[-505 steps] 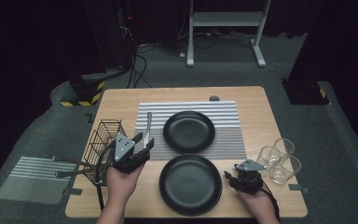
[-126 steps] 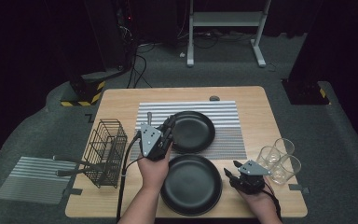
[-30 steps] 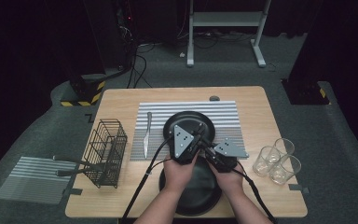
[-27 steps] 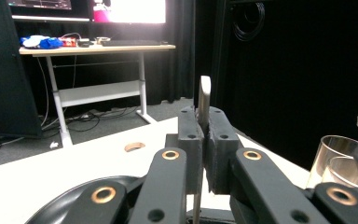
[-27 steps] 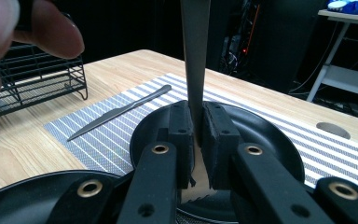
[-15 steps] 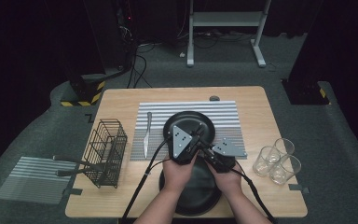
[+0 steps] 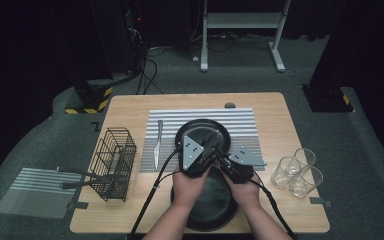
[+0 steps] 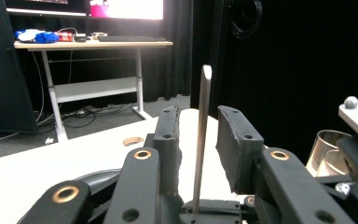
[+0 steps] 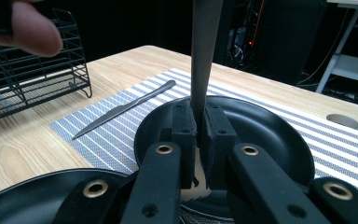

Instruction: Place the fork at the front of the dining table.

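Two hands meet in the middle of the wooden table, over the far black plate that sits on the striped placemat. The right gripper has its jaws squeezed tight on a thin metal utensil handle, which stands straight up between them. In the left gripper view the same thin handle stands upright between the jaws of the left gripper, but those jaws have just been opening and there is a gap on each side, so they are not pressing on it. A table knife lies on the left part of the placemat, just left of the far plate. A second black plate sits at the near edge, under the hands. A black wire basket stands on the left side of the table. Three clear glasses stand together on the right side.
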`<state>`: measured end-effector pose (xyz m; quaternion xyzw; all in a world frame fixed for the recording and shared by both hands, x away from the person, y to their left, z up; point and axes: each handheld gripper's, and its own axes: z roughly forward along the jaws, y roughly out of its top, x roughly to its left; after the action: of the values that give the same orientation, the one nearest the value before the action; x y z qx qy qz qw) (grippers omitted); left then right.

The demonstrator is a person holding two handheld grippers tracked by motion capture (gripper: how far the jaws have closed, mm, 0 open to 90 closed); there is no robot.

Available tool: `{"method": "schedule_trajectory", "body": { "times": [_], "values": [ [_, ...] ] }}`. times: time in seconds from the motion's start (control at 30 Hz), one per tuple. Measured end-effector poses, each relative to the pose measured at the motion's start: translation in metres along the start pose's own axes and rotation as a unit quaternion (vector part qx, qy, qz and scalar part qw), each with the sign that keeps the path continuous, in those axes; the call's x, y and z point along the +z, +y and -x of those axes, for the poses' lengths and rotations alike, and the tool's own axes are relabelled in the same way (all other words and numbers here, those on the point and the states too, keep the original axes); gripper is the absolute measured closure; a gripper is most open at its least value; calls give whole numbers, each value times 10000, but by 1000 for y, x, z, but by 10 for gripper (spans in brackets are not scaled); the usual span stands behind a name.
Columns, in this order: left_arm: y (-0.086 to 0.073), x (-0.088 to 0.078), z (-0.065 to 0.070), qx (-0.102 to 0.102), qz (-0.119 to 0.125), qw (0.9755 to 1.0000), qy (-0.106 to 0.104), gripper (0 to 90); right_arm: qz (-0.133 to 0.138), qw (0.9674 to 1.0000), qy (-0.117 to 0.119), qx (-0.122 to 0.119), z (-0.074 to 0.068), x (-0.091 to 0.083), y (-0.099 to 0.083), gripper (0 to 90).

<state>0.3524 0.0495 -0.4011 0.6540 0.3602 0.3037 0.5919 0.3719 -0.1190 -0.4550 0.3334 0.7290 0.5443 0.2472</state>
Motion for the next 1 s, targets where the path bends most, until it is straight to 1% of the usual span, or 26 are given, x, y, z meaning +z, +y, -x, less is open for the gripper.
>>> {"method": "schedule_trajectory", "body": {
  "times": [0.03, 0.07, 0.1, 0.13, 0.17, 0.23, 0.27, 0.3, 0.33, 0.37, 0.4, 0.43, 0.47, 0.5, 0.53, 0.57, 0.6, 0.63, 0.67, 0.73, 0.77, 0.8, 0.83, 0.9, 0.93, 1.0],
  "values": [
    [-1, 0, 1, -65, 30, 10000, -4, 688, -38, 10000, 16, -31, 1, -1, 0, 847],
    [-2, -1, 0, -71, -8, 10000, 12, 678, 17, 10000, -15, 49, 0, 0, 0, 847],
    [-3, 0, -1, -71, 8, 10000, 6, 677, 11, 10000, -14, -66, 3, 0, 0, 846],
    [-4, -1, -1, -86, -26, 10000, 19, 678, -39, 10000, -16, 75, 1, -1, 0, 846],
    [-4, -1, -2, -64, -71, 10000, 19, 679, -32, 10000, -5, -16, 4, -2, 1, 846],
    [-5, -2, -2, -42, -32, 10000, 33, 678, -60, 9999, -11, 81, 4, -2, 0, 846],
    [-5, -3, -2, -45, -35, 10000, 39, 678, 9, 10000, -51, -42, 6, -2, 0, 846],
    [-6, -3, -3, -41, -31, 10000, 42, 678, -69, 9999, -20, 99, 5, -3, 0, 846],
    [-6, -3, -3, -57, -40, 10000, 48, 678, -76, 9999, -20, 82, 6, -3, 0, 846],
    [-7, -4, -2, -133, -48, 9999, 77, 678, -60, 9998, -19, 172, 5, -3, 0, 846],
    [-7, -4, -4, -7, -54, 10000, 62, 677, -12, 9999, -47, 93, 6, -3, 0, 846],
    [-8, -4, -3, -117, -41, 9999, 82, 677, -13, 10000, -38, 66, 7, -3, 0, 846],
    [-8, -5, -4, -106, -46, 9999, 93, 678, -24, 10000, -43, 62, 7, -3, 0, 846],
    [-9, -5, -6, -2, -86, 9999, 95, 677, -70, 9999, -37, 104, 7, -4, -1, 846],
    [-10, -5, -5, -98, -74, 9998, 131, 676, -112, 9998, -23, 135, 7, -5, -1, 846],
    [-11, -5, -5, -115, -58, 9998, 165, 674, -59, 10000, -47, 63, 8, -5, -1, 846],
    [-12, -6, -9, 41, -107, 9998, 158, 673, -44, 10000, -47, 59, 8, -6, -1, 846],
    [-13, -6, -10, 15, -116, 9998, 180, 673, -60, 9998, -43, 161, 7, -7, -1, 846],
    [-14, -6, -11, -39, -129, 9997, 201, 671, -17, 10000, -59, 35, 10, -7, -1, 846],
    [-16, -8, -15, -47, -149, 9996, 249, 671, -13, 10000, -74, 53, 10, -9, -1, 846],
    [-17, -9, -16, -60, -144, 9995, 264, 671, -95, 9998, -26, 182, 8, -10, -2, 846],
    [-17, -11, -18, -38, -156, 9995, 289, 671, -14, 10000, -70, 20, 11, -10, -2, 846],
    [-18, -11, -19, -85, -152, 9993, 331, 672, -35, 9999, -80, 66, 11, -11, -2, 846],
    [-19, -13, -23, -49, -186, 9991, 368, 673, -35, 9999, -97, 127, 13, -12, -2, 846],
    [-19, -14, -23, -135, -186, 9989, 407, 673, -8, 9999, -113, 108, 14, -12, -2, 846],
    [-20, -17, -28, -26, -220, 9988, 425, 672, -21, 9998, -119, 176, 14, -13, -1, 846]
  ]
}}
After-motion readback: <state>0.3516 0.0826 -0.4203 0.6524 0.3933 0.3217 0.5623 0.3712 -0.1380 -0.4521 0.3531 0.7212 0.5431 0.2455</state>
